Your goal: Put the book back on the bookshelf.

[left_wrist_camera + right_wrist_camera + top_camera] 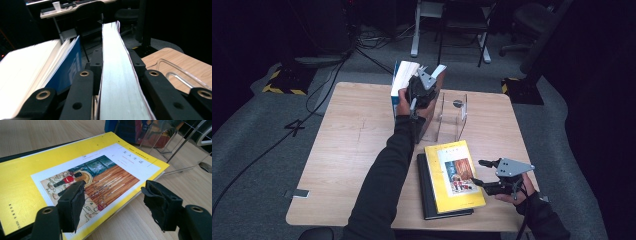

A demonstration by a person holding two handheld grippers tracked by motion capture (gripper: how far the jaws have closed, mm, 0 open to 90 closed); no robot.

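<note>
With one blue book (399, 82) shelved at the tabletop's far edge, the left gripper (422, 92) clamps a second book (117, 75) upright beside it, while the right gripper (484, 172) waits, jaws parted and empty, at the yellow book (454, 175) stacked on a black one (428, 192) by the near edge

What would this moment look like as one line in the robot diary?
left gripper: shut on upright book by clear stand | right gripper: open, over yellow book | yellow book: flat on black book

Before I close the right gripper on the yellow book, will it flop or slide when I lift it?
The yellow book looks thin and soft-covered, so it probably sags if gripped by one edge. It lies on a black book, and its glossy-looking cover may slide. The right gripper stands open over its corner.
</note>
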